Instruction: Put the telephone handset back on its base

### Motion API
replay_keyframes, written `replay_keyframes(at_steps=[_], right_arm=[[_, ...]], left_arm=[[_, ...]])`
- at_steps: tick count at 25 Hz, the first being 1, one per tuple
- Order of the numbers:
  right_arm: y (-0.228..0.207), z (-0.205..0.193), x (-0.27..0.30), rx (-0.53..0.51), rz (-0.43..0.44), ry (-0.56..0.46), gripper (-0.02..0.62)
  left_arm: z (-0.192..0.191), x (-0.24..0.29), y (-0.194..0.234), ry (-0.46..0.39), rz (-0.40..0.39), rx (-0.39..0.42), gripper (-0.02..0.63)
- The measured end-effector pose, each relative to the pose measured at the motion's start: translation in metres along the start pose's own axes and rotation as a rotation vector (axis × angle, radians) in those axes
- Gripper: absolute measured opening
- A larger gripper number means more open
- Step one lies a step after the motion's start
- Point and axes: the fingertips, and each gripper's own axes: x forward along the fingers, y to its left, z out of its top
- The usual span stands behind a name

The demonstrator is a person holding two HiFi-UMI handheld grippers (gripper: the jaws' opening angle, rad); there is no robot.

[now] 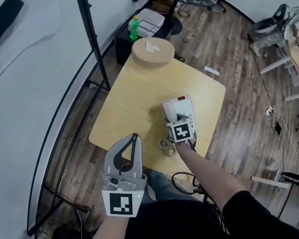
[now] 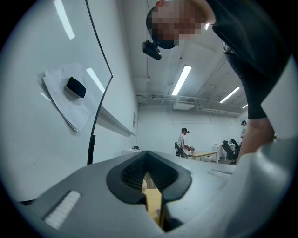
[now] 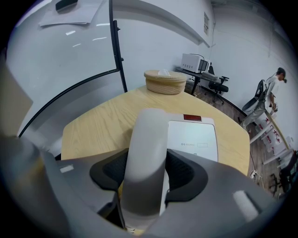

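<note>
Closest to the head camera is the left gripper (image 1: 134,139), held off the near edge of the one pale wooden table (image 1: 131,105). Its own view shows its two jaws closed together with only a thin slit between the dark pads, and nothing in them. The right gripper (image 1: 176,119) is out over the table toward the near right corner, its jaws clamped on either side of the single grey telephone handset (image 3: 146,148). The handset lies lengthwise along the left side of the one white telephone base (image 3: 193,139), which sits flat on the table near the right edge. Whether the handset rests fully in the cradle or sits just above it cannot be told. One pale coiled cord (image 1: 167,148) bunches beside the base at the near edge. One round wooden box (image 1: 153,52) stands on the far left corner, well apart from the telephone. Beyond the table's left edge runs a whiteboard (image 1: 37,65) with one black eraser (image 1: 0,21) on it. One green bottle (image 1: 134,28) stands beyond the far corner.
</note>
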Motion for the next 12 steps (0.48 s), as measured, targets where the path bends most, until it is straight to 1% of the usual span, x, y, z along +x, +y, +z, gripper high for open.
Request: replay_keyframes(at_steps=[12], right_arm=[[-0.0009, -0.0001, -0.0007, 0.0, -0.008, -0.002, 0.244]], left_arm=[[0.0031, -0.0002, -0.0013, 0.0, -0.01, 0.005, 0.0]])
